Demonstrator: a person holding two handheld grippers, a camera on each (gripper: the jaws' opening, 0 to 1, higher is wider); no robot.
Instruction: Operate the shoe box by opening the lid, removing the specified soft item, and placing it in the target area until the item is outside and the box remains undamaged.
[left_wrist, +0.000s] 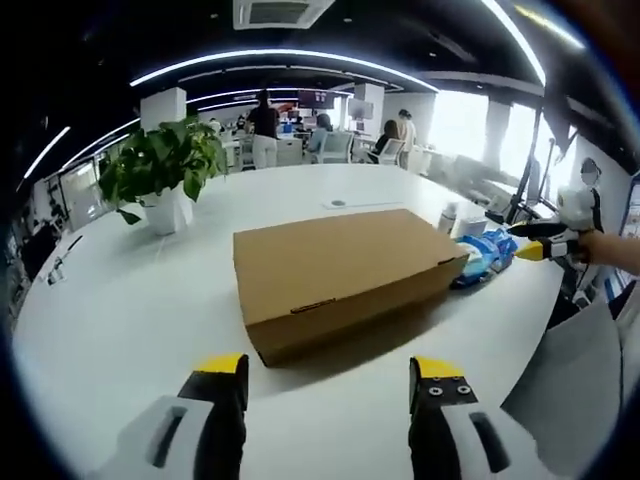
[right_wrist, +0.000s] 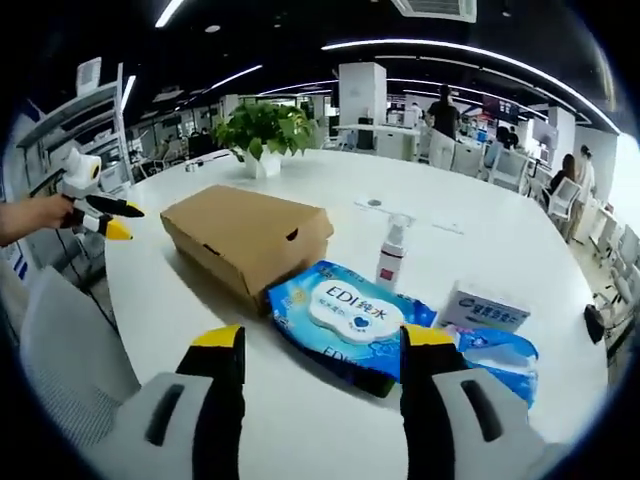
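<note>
Left gripper view has the shoe box (left_wrist: 340, 275) dead ahead of you on the white table (left_wrist: 120, 320), plain brown cardboard, lid down flat and the front tab tucked in. So nothing is started yet: you have the lid to lift, the soft item to pull out, and the set-down to do. Whatever is inside is hidden, so I can't tell you what the item looks like.

Your left gripper (left_wrist: 330, 385) hangs short of the box's near side, jaws spread wide, nothing between them. Your right gripper (right_wrist: 315, 355) hovers over the wet wipes pack (right_wrist: 350, 320), jaws also spread and empty.

Now the writing. In the right gripper view the blue wipes pack lies just beside the box's end, and its white flap reads "EDI" with some Chinese characters I can't make out fully. A small spray bottle (right_wrist: 392, 250) stands behind it, label too small to read. To its right sits a small white-and-blue box (right_wrist: 485, 310) with print too fine to read. The box itself shows no markings. A potted plant (left_wrist: 165, 170) sits well beyond.
</note>
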